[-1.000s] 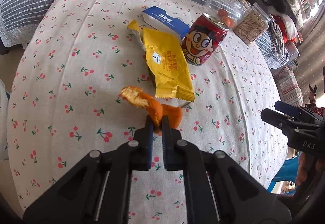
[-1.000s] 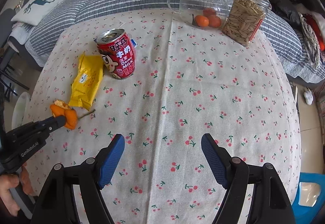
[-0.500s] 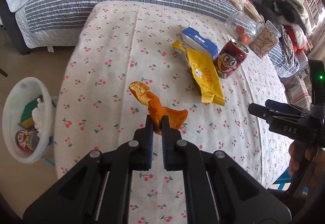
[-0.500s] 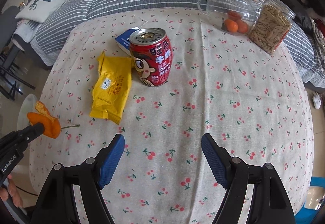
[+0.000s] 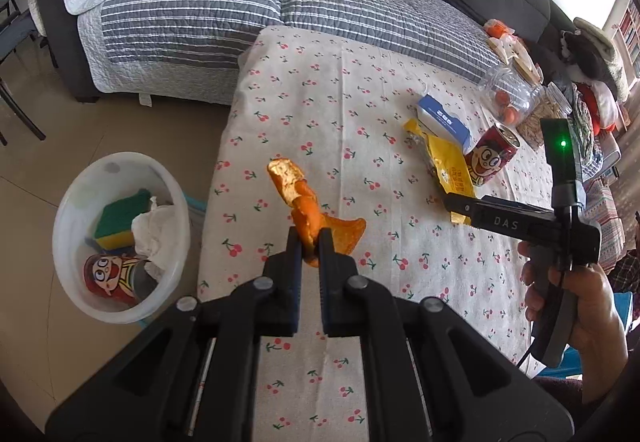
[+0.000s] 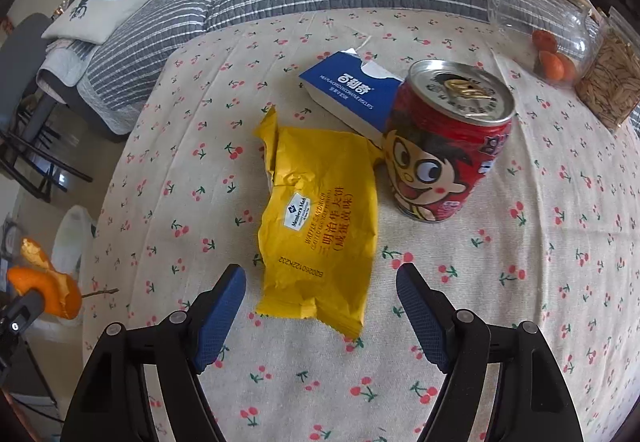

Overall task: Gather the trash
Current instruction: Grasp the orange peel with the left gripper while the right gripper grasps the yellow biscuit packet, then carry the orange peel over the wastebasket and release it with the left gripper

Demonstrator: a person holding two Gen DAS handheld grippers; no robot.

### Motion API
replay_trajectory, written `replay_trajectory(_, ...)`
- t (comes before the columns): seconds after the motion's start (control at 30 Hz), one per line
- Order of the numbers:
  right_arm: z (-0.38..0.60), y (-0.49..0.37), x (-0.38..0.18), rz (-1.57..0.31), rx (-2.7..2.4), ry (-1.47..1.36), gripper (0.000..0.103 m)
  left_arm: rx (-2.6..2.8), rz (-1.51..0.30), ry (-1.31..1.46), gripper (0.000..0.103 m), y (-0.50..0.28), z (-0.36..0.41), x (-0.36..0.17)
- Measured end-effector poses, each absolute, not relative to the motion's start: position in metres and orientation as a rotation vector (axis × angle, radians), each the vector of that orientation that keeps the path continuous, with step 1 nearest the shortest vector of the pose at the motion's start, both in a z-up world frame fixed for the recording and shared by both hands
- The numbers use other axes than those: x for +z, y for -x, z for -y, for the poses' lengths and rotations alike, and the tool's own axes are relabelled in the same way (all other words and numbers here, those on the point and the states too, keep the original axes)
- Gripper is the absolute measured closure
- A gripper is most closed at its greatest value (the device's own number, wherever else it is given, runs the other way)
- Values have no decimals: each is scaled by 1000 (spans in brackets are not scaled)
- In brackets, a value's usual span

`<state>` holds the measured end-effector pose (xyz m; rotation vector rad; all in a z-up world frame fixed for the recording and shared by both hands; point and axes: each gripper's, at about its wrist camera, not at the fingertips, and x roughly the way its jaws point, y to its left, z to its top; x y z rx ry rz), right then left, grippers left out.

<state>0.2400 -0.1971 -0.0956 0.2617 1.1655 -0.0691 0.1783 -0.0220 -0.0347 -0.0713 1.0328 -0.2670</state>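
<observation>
Above a desk [image 5: 320, 89] draped in cherry-print cloth, the left gripper [image 5: 310, 242] pinches a curled, ragged strip of orange peel [image 5: 308, 209] at centre frame, jaws nearly closed on its lower end. At lower left, a translucent white plastic bin [image 5: 76, 201] on the floor holds a green-and-yellow sponge, crumpled tissue and a can. In the right wrist view, the right gripper [image 6: 320, 302] hangs with blue ribbed pads wide apart and empty, straddling the near end of a crinkled yellow foil wrapper [image 6: 320, 226]. Just beside the wrapper, upper right, stand a red cartoon-face metal can [image 6: 444, 145] and a torn blue cardboard box [image 6: 352, 89].
</observation>
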Motion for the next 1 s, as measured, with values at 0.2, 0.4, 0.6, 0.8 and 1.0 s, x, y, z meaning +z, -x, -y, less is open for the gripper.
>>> replay_trajectory(0.2,192,-249,-106,-1177,-87,-210,46,-225,-1025,99,95,-178,-8,-32)
replay_trajectory(0.4,192,-242,-92,-1149,-68,-194,55,-187,-1006,149,94,-175,-38,-25)
replay_trajectory(0.6,183,-228,-75,-1130,-27,-190,55,-109,-981,204,94,-173,-82,-22)
replay_trajectory(0.8,168,-216,-63,-1116,16,-173,55,11,-989,254,94,-175,-128,-39)
replay_trajectory(1.0,146,-211,-57,-1105,62,-148,55,73,-1014,273,94,-181,-149,-60)
